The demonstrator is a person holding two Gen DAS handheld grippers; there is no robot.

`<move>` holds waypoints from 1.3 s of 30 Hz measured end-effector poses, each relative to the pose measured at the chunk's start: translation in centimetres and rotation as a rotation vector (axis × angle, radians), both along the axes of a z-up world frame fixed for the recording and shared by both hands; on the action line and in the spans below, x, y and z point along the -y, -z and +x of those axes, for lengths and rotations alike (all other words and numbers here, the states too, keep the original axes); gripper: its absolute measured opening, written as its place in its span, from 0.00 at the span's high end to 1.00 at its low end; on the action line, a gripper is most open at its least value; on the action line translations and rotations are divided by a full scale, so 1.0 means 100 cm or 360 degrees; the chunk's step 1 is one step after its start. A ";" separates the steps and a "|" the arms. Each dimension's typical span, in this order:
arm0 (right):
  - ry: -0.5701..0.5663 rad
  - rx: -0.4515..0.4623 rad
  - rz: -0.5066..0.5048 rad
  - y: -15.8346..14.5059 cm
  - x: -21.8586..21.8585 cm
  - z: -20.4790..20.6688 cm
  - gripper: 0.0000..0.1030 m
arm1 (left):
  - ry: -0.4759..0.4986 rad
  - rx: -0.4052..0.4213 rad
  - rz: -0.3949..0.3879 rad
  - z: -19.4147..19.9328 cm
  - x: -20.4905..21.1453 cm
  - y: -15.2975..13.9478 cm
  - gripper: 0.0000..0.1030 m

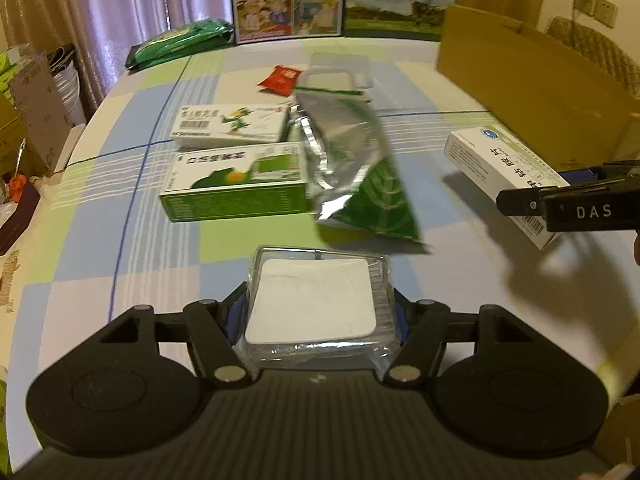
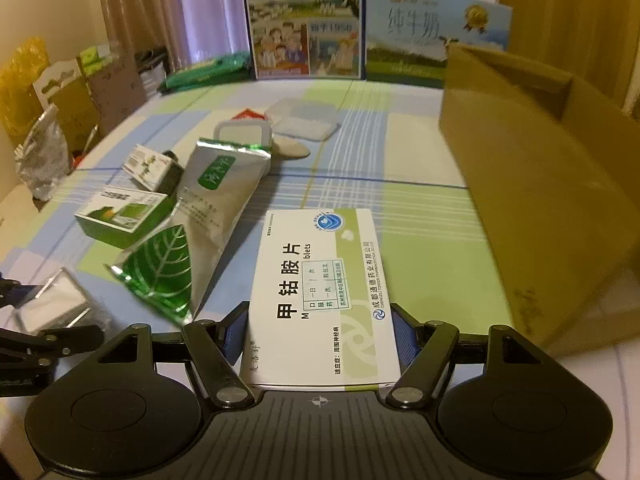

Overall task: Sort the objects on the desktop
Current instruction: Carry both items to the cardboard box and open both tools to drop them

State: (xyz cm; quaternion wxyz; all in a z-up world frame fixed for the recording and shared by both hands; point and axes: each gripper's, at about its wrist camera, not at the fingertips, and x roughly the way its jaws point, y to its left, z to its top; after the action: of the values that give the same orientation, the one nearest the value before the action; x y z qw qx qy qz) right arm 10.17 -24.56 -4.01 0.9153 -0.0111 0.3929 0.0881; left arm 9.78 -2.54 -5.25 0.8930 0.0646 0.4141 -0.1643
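Left tool (image 1: 320,312): closed on a clear plastic case (image 1: 318,304) with a white pad inside; blue pads press its two sides. The case is held above the near edge of the table (image 1: 440,92), over the checked cloth.

Right tool (image 2: 319,340): closed on a white and green medicine box (image 2: 320,292), clamped across its near end, printed face up. The box is lifted off the table, long side pointing away from the tool. In the left wrist view the same box (image 1: 504,168) shows at the right with the right tool's black finger (image 1: 560,204) over its end.

On the table, middle: a silver and green foil pouch (image 1: 352,168), standing tilted, leaf print at its lower corner. It looks blurred in the left wrist view.

Left of the pouch: a green box (image 1: 236,184) lying flat, just beside the pouch. Behind that, a white box (image 1: 232,126) with a green cartoon figure, close to the green box; whether they touch I cannot tell.

Behind the pouch: a red sachet (image 1: 280,79) and a second clear case (image 2: 304,118), flat on the cloth.

Right side: an open cardboard box (image 2: 540,184), tall brown wall toward the tools.

Far edge: a green packet (image 1: 180,42) and two milk cartons (image 2: 306,20) standing upright.
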 end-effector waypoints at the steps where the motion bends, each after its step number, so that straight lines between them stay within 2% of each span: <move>1: 0.0001 0.0027 -0.0002 -0.008 0.004 -0.006 0.34 | 0.0002 0.0004 -0.0012 -0.004 0.003 -0.005 0.40; 9: 0.0114 0.0278 0.0001 -0.082 0.055 -0.034 0.34 | 0.0126 0.0113 -0.0095 -0.013 0.057 -0.054 0.40; 14: 0.0246 0.0355 -0.0037 -0.107 0.108 -0.028 0.34 | 0.0249 0.0185 -0.0150 -0.004 0.117 -0.083 0.40; 19: 0.0347 0.0361 -0.0068 -0.112 0.167 -0.007 0.34 | 0.0374 0.0231 -0.0192 0.012 0.184 -0.104 0.40; 28: 0.0440 0.0311 -0.0078 -0.105 0.244 0.022 0.34 | 0.0532 0.0253 -0.0200 0.049 0.283 -0.116 0.39; 33: 0.0428 0.0293 -0.0068 -0.100 0.256 0.030 0.34 | 0.0576 0.0279 -0.0176 0.065 0.313 -0.115 0.39; 39: 0.0415 0.0283 -0.0068 -0.091 0.258 0.042 0.34 | 0.0597 0.0288 -0.0144 0.081 0.329 -0.105 0.39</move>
State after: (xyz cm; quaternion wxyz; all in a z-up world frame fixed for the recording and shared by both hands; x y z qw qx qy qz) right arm 14.34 -50.35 5.12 0.9497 0.0128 0.3101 -0.0412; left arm 17.86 -35.42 5.27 0.8823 0.1148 0.3052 -0.3394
